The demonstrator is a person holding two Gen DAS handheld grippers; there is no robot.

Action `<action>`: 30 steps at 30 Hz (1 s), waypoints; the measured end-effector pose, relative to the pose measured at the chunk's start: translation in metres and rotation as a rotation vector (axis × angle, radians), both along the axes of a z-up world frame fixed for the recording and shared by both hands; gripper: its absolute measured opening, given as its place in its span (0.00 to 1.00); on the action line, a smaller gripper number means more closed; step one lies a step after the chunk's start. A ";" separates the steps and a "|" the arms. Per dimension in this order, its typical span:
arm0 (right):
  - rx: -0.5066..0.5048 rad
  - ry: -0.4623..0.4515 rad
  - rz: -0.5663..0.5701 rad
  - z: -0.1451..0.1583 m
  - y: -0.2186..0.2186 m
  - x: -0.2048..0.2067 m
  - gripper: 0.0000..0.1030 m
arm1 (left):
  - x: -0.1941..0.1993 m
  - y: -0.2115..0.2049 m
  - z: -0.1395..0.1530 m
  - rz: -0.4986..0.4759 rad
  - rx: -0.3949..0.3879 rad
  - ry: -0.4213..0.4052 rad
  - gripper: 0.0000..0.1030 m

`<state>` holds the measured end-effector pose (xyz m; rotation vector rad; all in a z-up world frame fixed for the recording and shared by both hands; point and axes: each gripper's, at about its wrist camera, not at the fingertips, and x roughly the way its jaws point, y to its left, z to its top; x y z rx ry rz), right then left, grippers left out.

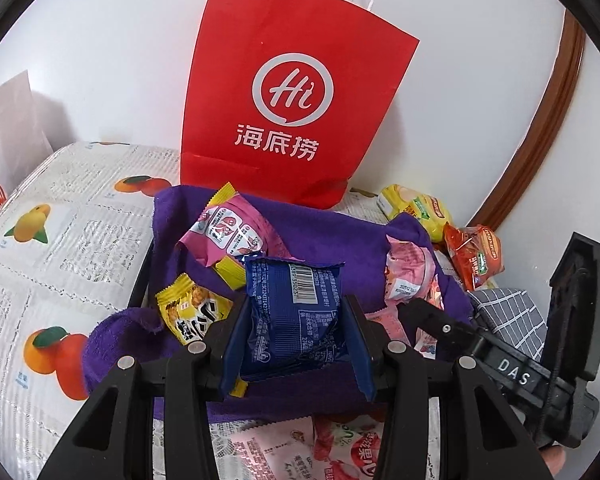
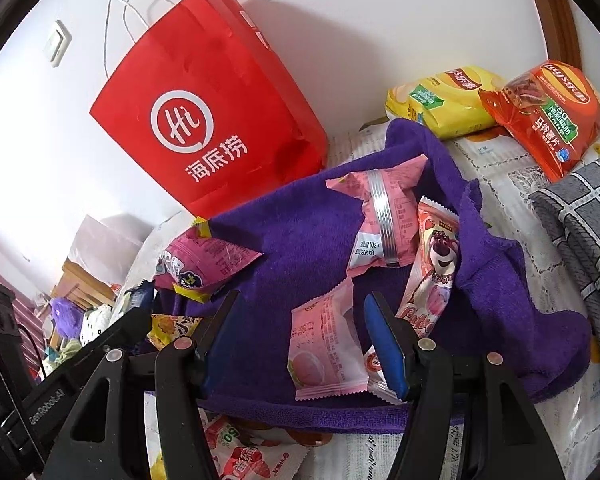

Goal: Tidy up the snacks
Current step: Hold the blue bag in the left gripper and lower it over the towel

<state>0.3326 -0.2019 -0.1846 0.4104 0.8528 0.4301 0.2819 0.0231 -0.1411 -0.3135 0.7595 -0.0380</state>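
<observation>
My left gripper [image 1: 296,320] is shut on a dark blue snack packet [image 1: 296,312] and holds it over a box lined with purple cloth [image 1: 320,236]. In the box lie a pink and yellow packet [image 1: 230,232], a yellow packet [image 1: 192,308] and pink packets [image 1: 410,276]. My right gripper [image 2: 300,328] is open just above a pale pink packet [image 2: 324,344] in the same purple-lined box [image 2: 300,232], its fingers either side of the packet. A pink bear packet [image 2: 432,264] and another pink packet [image 2: 384,216] lie beside it.
A red paper bag [image 1: 288,92] stands against the wall behind the box. Yellow [image 2: 448,104] and orange [image 2: 548,116] crisp bags lie at the back right. A grey checked cloth [image 2: 580,216] is at the right. A pink packet [image 1: 300,448] lies on the fruit-print tablecloth [image 1: 52,240] in front.
</observation>
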 end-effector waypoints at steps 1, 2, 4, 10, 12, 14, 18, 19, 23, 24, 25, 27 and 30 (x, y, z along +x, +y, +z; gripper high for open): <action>-0.001 -0.003 -0.001 0.001 0.000 0.000 0.60 | 0.001 0.001 0.000 -0.004 -0.011 0.004 0.42; -0.002 -0.002 -0.001 0.001 0.000 0.000 0.60 | 0.001 0.002 -0.001 -0.007 -0.019 0.009 0.42; -0.006 0.004 0.000 -0.001 0.001 0.000 0.60 | 0.003 0.002 -0.003 -0.015 -0.024 0.021 0.42; -0.029 0.017 0.005 -0.004 0.005 0.002 0.60 | 0.011 0.006 -0.014 -0.040 -0.075 0.080 0.42; -0.027 0.017 0.007 -0.004 0.004 0.002 0.60 | 0.012 0.008 -0.016 -0.033 -0.085 0.092 0.42; -0.028 0.017 0.008 -0.004 0.004 0.002 0.60 | 0.012 0.010 -0.017 -0.030 -0.086 0.095 0.42; -0.026 0.021 0.006 -0.005 0.004 0.002 0.60 | 0.012 0.010 -0.019 -0.028 -0.093 0.108 0.42; -0.025 0.023 0.006 -0.005 0.003 0.003 0.60 | 0.013 0.010 -0.020 -0.030 -0.091 0.115 0.42; -0.024 0.030 0.005 -0.005 0.003 0.003 0.60 | 0.014 0.011 -0.020 -0.033 -0.099 0.126 0.42; -0.024 0.030 0.004 -0.005 0.003 0.003 0.60 | 0.014 0.012 -0.020 -0.032 -0.101 0.127 0.42; -0.025 0.031 0.004 -0.005 0.003 0.003 0.60 | 0.015 0.012 -0.020 -0.030 -0.101 0.129 0.42; -0.026 0.037 0.005 -0.006 0.003 0.003 0.60 | 0.014 0.012 -0.020 -0.030 -0.099 0.129 0.42; -0.033 0.040 0.009 -0.006 0.005 0.004 0.60 | 0.014 0.012 -0.019 -0.027 -0.096 0.127 0.42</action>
